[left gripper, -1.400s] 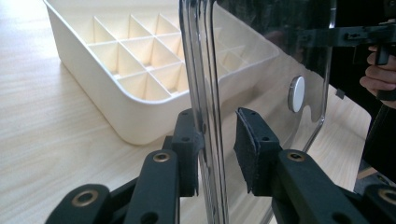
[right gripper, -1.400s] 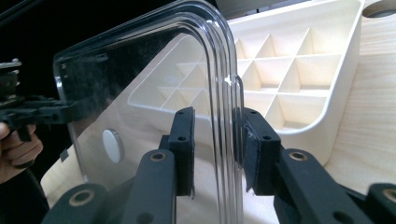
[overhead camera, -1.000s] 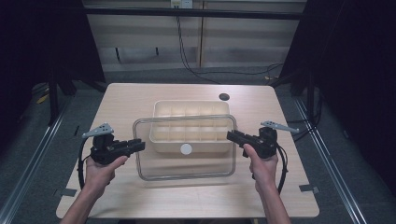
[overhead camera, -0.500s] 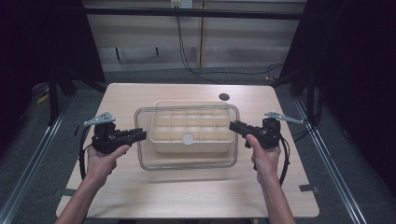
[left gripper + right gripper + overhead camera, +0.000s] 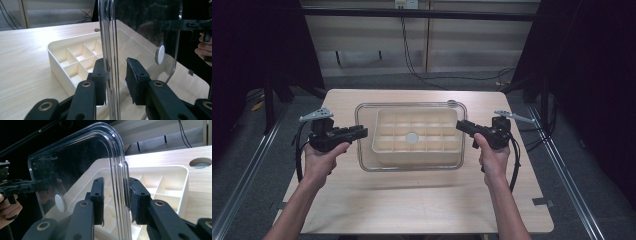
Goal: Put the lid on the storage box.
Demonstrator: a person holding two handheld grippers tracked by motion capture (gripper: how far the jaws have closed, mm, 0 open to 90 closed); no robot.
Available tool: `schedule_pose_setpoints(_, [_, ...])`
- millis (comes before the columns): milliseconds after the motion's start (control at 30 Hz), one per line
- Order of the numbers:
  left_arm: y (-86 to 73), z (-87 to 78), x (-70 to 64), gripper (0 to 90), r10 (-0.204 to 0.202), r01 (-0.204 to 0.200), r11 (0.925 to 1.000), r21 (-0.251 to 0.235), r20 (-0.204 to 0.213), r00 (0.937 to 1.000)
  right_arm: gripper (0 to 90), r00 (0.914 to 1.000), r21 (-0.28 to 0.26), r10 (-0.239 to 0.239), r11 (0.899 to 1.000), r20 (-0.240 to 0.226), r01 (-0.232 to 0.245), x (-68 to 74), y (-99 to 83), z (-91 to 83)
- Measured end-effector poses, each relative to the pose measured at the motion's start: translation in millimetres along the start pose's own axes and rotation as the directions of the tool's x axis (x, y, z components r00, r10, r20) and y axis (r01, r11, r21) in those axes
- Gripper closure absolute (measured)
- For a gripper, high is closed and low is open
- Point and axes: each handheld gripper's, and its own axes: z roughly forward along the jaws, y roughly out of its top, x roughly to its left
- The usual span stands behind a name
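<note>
Since the earlier frames, both hands have carried the clear plastic rectangular lid away from the person, and now it hangs over the cream plastic compartment box on the pale wooden table. From the high view, the left gripper meets the left edge of the lid and the right gripper meets its right edge, but the grip itself is too small to read there. The left gripper view shows more: one jaw pad lies on the lid rim, the other pad stands slightly off it. The right gripper view shows both pads closed on the rim. A white round knob sits in the lid centre. Only the right gripper view shows the round hole in the table.
</note>
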Motion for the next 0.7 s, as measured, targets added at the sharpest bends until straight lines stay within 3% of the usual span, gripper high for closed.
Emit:
schedule_pose_setpoints(333, [5.9, 9.0, 5.3, 70.0, -0.008, 0.008, 1.0000, -0.001, -0.009, 0.9999, 68.3, 0.9999, -0.005, 0.006, 1.000, 0.012, -0.006, -6.4, 8.5, 5.2])
schedule_pose_setpoints(433, [9.4, 14.4, 9.4, 68.8, -0.021, 0.021, 0.9998, -0.006, -0.035, 0.9992, 68.3, 0.9998, -0.006, 0.008, 1.000, 0.017, -0.008, -7.3, 11.0, 9.3])
schedule_pose_setpoints(567, [13.8, 17.0, 12.7, 68.9, -0.036, 0.036, 0.9993, -0.013, -0.026, 0.9990, 68.4, 0.9998, -0.010, 0.010, 1.000, 0.019, -0.009, -9.2, 15.4, 12.7])
schedule_pose_setpoints(700, [18.5, 19.8, 14.0, 69.3, -0.026, 0.026, 0.9995, -0.019, -0.020, 0.9995, 68.4, 0.9998, -0.016, 0.014, 1.000, 0.015, -0.014, -12.7, 19.1, 13.3])
